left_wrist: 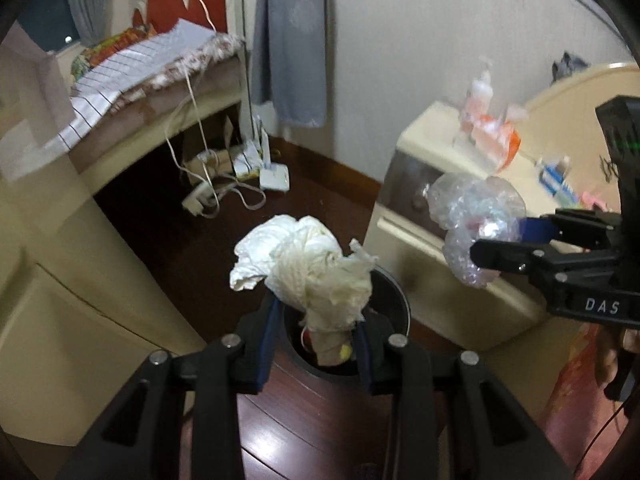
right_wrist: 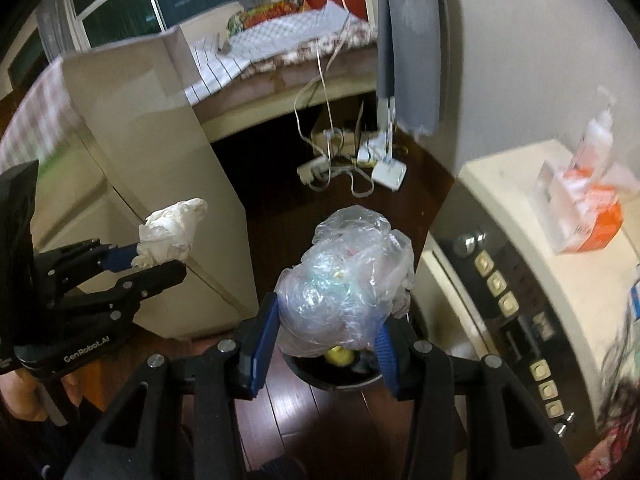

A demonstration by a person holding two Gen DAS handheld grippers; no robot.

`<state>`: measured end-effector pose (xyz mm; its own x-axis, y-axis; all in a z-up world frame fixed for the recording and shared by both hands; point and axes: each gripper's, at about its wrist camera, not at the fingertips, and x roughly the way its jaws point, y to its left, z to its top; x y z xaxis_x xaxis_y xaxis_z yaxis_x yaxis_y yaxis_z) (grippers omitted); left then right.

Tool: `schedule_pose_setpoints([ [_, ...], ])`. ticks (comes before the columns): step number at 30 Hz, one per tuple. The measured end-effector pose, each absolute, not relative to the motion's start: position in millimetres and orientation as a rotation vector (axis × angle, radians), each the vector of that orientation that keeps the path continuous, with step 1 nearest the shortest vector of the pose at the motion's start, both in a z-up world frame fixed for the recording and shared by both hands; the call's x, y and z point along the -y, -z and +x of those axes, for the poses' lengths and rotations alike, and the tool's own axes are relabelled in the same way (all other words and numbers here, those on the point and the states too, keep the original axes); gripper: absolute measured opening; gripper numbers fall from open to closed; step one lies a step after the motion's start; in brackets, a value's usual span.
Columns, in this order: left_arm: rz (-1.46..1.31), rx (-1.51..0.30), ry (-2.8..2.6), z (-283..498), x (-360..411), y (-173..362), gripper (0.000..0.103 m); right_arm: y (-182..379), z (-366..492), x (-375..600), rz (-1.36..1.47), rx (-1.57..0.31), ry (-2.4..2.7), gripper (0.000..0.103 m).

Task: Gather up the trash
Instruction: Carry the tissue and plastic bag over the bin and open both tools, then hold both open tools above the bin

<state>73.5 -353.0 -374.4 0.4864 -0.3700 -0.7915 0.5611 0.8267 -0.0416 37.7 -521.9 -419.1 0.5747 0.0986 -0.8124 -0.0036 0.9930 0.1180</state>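
The left gripper (left_wrist: pixel 316 344) is clamping a wad of tissue (left_wrist: pixel 304 264) over the bin (left_wrist: pixel 396 300). The right gripper (right_wrist: pixel 326 344) is squeezing a crumpled plastic bag (right_wrist: pixel 344 292) above it. Something yellow (right_wrist: pixel 339 356) is lying inside the bin.

Crumpled white tissue wad (left_wrist: pixel 304 264) and scrunched clear plastic bag (right_wrist: pixel 348 284), each above round dark bin (left_wrist: pixel 394 300).

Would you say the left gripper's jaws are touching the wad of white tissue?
Touching. In the left wrist view the left gripper jaws press both sides of the white tissue wad.
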Motion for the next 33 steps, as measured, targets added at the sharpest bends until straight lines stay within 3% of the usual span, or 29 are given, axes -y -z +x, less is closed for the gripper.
schedule_pose_setpoints([
  [18, 0.258, -1.095, 0.634, 105.7, 382.4, 484.6, 0.035, 554.4, 87.7, 531.3, 0.030, -1.136, -0.172, 0.047],
  [21, 0.220, -1.172, 0.692, 112.1, 390.1, 506.0, 0.041, 581.3, 97.5, 527.4, -0.008, -1.174, -0.216, 0.048],
  [22, 0.227, -1.183, 0.696, 111.9, 393.4, 512.6, 0.052, 591.0, 100.5, 526.8, -0.016, -1.190, -0.223, 0.057],
  [23, 0.231, -1.181, 0.694, 110.9, 395.5, 517.0, 0.071, 602.9, 103.9, 525.1, -0.050, -1.210, -0.204, 0.066],
  [24, 0.243, -1.179, 0.690, 110.4, 396.5, 519.9, 0.080, 614.1, 105.5, 524.6, -0.098, -1.222, -0.165, 0.087],
  [25, 0.266, -1.183, 0.669, 110.4, 396.7, 523.1, 0.086, 620.4, 104.9, 526.4, -0.116, -1.228, -0.148, 0.096],
  [33, 0.275, -1.153, 0.516, 107.7, 376.8, 520.1, 0.092, 622.5, 84.7, 545.5, -0.059, -1.195, -0.076, 0.103],
])
